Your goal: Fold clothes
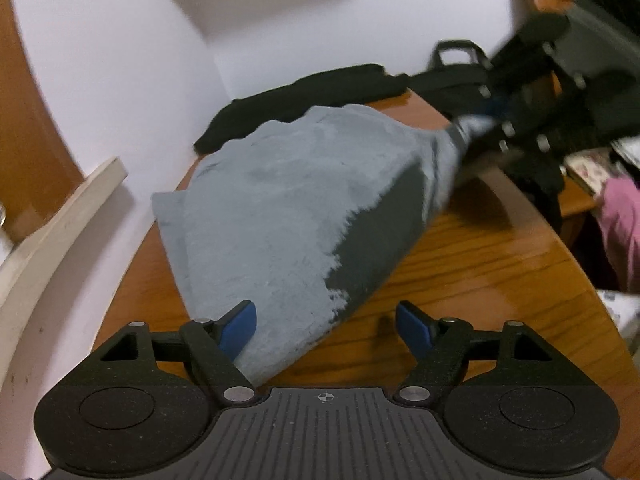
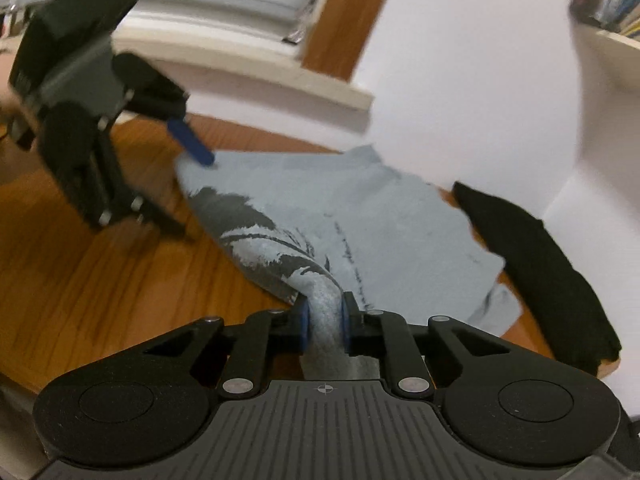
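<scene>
A grey-blue garment (image 1: 280, 200) with a dark print lies partly lifted on the wooden table (image 1: 480, 260). My left gripper (image 1: 326, 328) is open, and the garment's near corner reaches between its blue pads (image 1: 240, 328), against the left one. My right gripper (image 1: 486, 116) is blurred at the upper right, pinching the far corner, which is pulled taut and raised. In the right wrist view my right gripper (image 2: 324, 320) is shut on a bunched fold of the garment (image 2: 360, 220). There my left gripper (image 2: 192, 196) stands open over the opposite corner.
A black garment (image 1: 304, 100) (image 2: 540, 264) lies along the table's far edge by the white wall. A black bag (image 1: 456, 56) and pink cloth (image 1: 620, 220) sit past the right side. A window sill (image 2: 240, 72) runs behind the table (image 2: 80, 260).
</scene>
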`<state>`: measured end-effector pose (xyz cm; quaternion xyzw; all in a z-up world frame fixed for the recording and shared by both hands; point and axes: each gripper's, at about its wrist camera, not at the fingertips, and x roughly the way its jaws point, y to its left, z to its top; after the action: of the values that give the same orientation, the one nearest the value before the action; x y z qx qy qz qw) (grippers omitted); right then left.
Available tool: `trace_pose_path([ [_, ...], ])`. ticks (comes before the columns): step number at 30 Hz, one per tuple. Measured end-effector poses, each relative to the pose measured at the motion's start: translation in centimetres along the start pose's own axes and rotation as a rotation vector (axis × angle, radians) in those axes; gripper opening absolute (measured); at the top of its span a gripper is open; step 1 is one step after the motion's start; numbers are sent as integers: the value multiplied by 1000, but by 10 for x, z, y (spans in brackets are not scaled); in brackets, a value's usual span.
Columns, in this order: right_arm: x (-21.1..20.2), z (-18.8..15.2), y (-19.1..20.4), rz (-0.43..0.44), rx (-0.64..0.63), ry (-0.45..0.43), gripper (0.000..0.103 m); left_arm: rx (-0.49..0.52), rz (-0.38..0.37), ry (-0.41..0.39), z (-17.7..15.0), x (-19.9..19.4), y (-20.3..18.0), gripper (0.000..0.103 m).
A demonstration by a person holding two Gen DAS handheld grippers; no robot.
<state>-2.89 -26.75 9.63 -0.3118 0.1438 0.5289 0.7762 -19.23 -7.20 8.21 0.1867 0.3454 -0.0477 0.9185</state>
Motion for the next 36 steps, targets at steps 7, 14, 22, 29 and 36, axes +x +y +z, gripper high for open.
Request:
trace_pose_path([
  [7, 4, -11, -7, 24, 15, 22, 15, 24, 12, 29, 5, 10, -3, 52],
  [14, 12, -27, 3, 72, 36, 60, 31, 50, 36, 37, 8, 10, -6, 18],
  [22, 9, -39, 4, 43, 19, 37, 28, 53, 82, 11, 16, -1, -8, 14],
  [29, -25, -9, -12, -107, -66, -43, 12, 124, 190, -87, 61, -37, -11, 9],
  [36, -104, 76, -74, -259, -89, -234, 11, 182, 294, -242, 145, -112, 5, 9],
])
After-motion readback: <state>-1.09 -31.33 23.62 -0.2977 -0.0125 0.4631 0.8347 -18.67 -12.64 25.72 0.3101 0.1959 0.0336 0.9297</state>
